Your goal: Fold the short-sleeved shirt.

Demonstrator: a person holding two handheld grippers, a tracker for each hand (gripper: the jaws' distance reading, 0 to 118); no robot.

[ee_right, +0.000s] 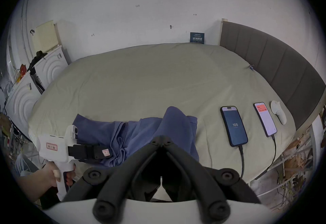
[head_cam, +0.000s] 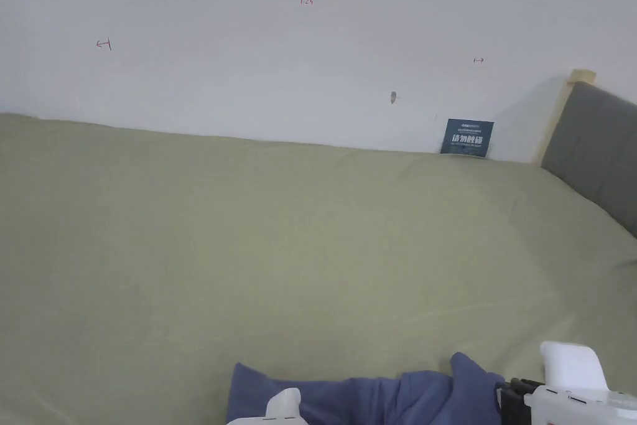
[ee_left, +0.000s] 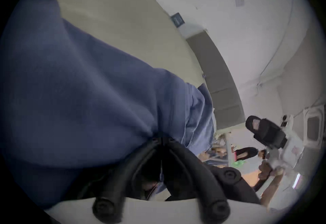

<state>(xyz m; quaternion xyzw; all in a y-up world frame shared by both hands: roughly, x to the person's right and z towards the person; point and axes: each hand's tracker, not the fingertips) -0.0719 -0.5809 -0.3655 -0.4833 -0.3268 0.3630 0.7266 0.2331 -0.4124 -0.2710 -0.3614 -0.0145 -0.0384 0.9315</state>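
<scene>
The blue shirt lies bunched along the near edge of the bed, at 6 o'clock in the head view, with one fold raised into a peak. The right claw has its jaws drawn together on that raised fold at the shirt's right end. The left claw is clamped on the cloth at the shirt's other end, the fabric draping away from its tips. In the right gripper view, a hand holds the left tool at 8 o'clock. At 3 o'clock on the sheet lie two phones, each with a cable, and just beside them a white controller. A grey headboard runs at 2 o'clock.
</scene>
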